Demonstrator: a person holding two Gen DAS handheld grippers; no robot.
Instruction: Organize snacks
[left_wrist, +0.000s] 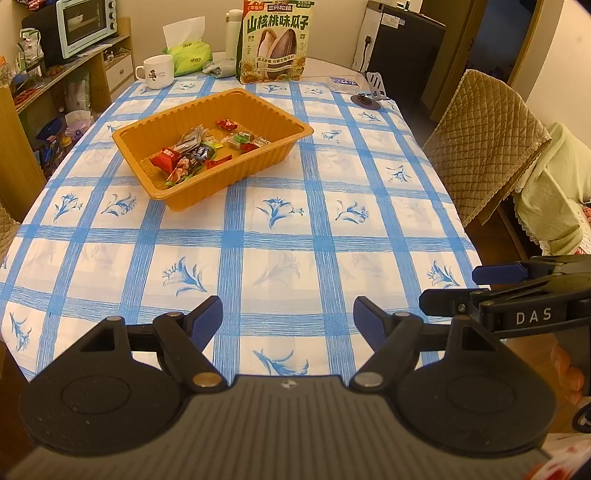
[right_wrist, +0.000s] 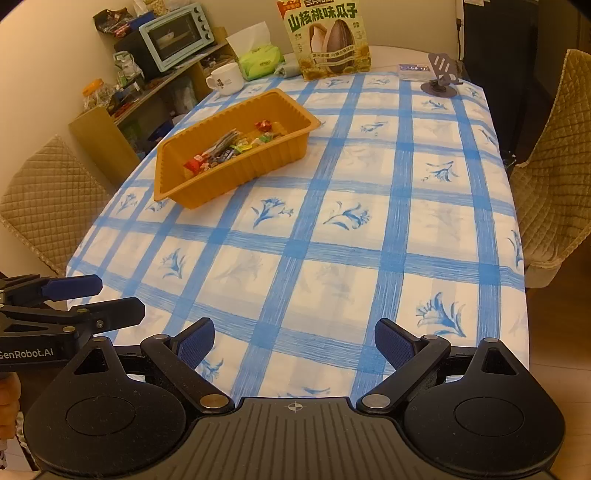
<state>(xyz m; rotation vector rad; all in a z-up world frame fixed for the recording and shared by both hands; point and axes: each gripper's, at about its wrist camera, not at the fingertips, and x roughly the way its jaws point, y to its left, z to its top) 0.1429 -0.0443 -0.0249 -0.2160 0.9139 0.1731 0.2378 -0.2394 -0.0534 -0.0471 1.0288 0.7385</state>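
Both hand-held grippers, left (left_wrist: 288, 319) and right (right_wrist: 294, 341), hover spread and empty at the near tabletop (left_wrist: 280, 258) edge, tray (left_wrist: 258, 162) of snacks (left_wrist: 207, 147) ahead-left, long axis diagonal, nearer the left.

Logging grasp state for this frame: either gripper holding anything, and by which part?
Nothing held. The left gripper and right gripper are both open over the near table edge, with only tablecloth between their fingers. The snacks lie in the orange tray.
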